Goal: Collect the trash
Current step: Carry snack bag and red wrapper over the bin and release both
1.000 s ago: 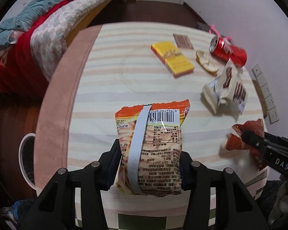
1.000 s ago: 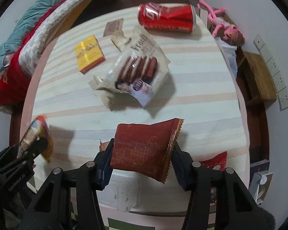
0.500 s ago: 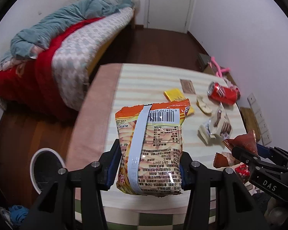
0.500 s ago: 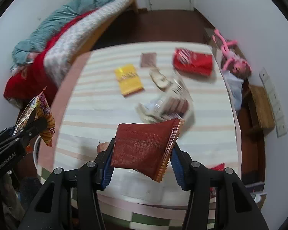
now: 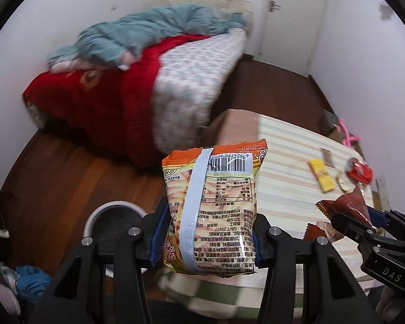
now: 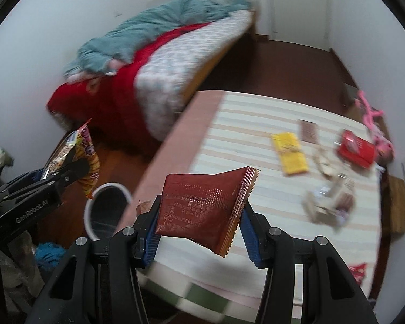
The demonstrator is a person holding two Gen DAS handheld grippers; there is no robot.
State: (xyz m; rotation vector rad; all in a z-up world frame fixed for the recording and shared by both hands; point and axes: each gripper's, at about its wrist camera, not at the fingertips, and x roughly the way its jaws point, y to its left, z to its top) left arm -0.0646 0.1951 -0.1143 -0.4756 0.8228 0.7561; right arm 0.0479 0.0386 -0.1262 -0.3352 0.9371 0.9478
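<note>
My left gripper [image 5: 206,239] is shut on an orange snack bag [image 5: 213,210] with a barcode, held upright in the air past the table's left edge. It also shows in the right wrist view [image 6: 81,159]. My right gripper [image 6: 199,233] is shut on a dark red wrapper [image 6: 202,205], held above the table's front left corner; it also shows in the left wrist view [image 5: 348,205]. A white-rimmed trash bin [image 5: 113,221] stands on the floor below and left of both grippers, also seen in the right wrist view [image 6: 106,205].
On the striped table [image 6: 256,178] lie a yellow packet [image 6: 290,152], a red can [image 6: 356,148], a brown card [image 6: 309,131], a white cookie pack [image 6: 329,205] and small red scraps [image 6: 356,270]. A bed [image 5: 154,81] with red and teal blankets stands behind. Blue cloth [image 5: 29,278] lies on the floor.
Both grippers have risen and swung left with their wrappers. The table has slid right in both views and the bin has come nearer the middle.
</note>
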